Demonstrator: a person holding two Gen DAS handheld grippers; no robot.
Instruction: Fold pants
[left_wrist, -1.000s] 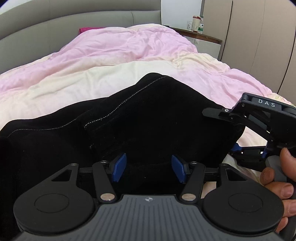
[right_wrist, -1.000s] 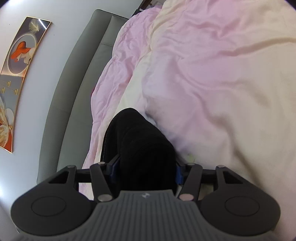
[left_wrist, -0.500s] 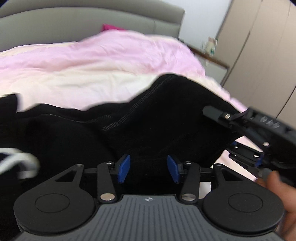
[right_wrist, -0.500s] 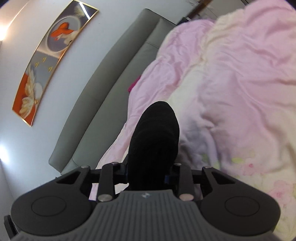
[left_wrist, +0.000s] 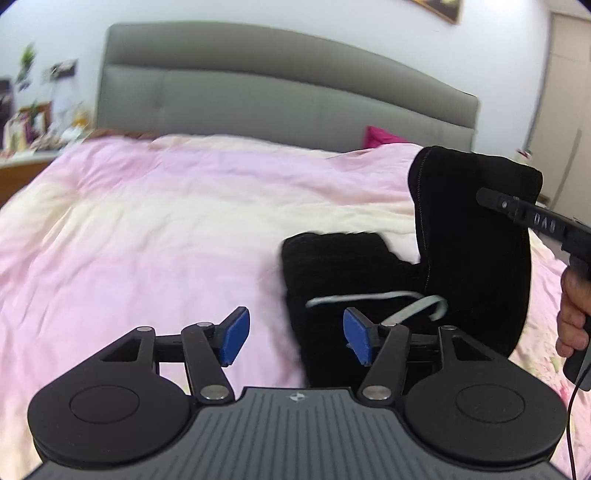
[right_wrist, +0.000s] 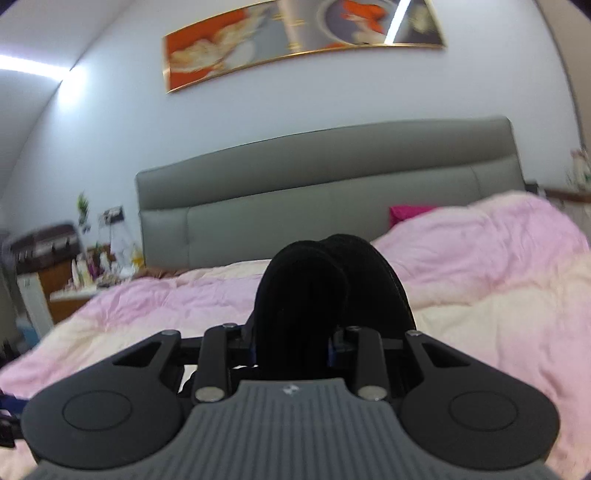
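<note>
Black pants (left_wrist: 472, 251) (white drawstring (left_wrist: 406, 301)), bunched, hanging

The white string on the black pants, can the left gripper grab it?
Probably yes. The left hand-held gripper is open, and the white drawstring lies uncovered on the black pants just ahead, with nothing between.

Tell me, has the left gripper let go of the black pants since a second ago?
Yes. The left gripper now gapes open over the pink duvet; the black pants hang to its right.
</note>
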